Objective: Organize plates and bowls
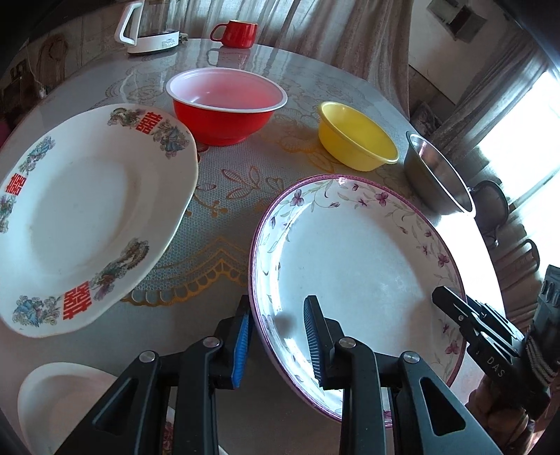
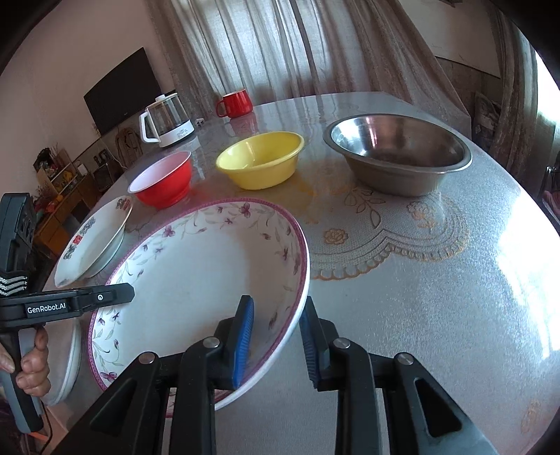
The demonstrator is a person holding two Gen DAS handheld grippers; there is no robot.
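A purple-flowered plate (image 1: 360, 266) (image 2: 196, 280) is held tilted above the table. My left gripper (image 1: 280, 336) straddles its left rim, jaws apart with a gap on each side. My right gripper (image 2: 276, 339) straddles its right rim, jaws also apart. Each gripper shows in the other's view, the right one (image 1: 451, 308) and the left one (image 2: 115, 294). A white plate with red characters (image 1: 87, 217) (image 2: 94, 241) lies to the left. A red bowl (image 1: 225, 105) (image 2: 162, 178), a yellow bowl (image 1: 357, 136) (image 2: 260, 159) and a steel bowl (image 1: 437, 175) (image 2: 397, 154) stand behind.
A white dish (image 1: 63, 395) lies near the front left edge, under the flowered plate in the right wrist view (image 2: 71, 360). A glass kettle (image 1: 150, 26) (image 2: 168, 120) and a red mug (image 1: 238, 33) (image 2: 236, 103) stand at the far side. The round table (image 2: 437, 297) has a lace-pattern cover.
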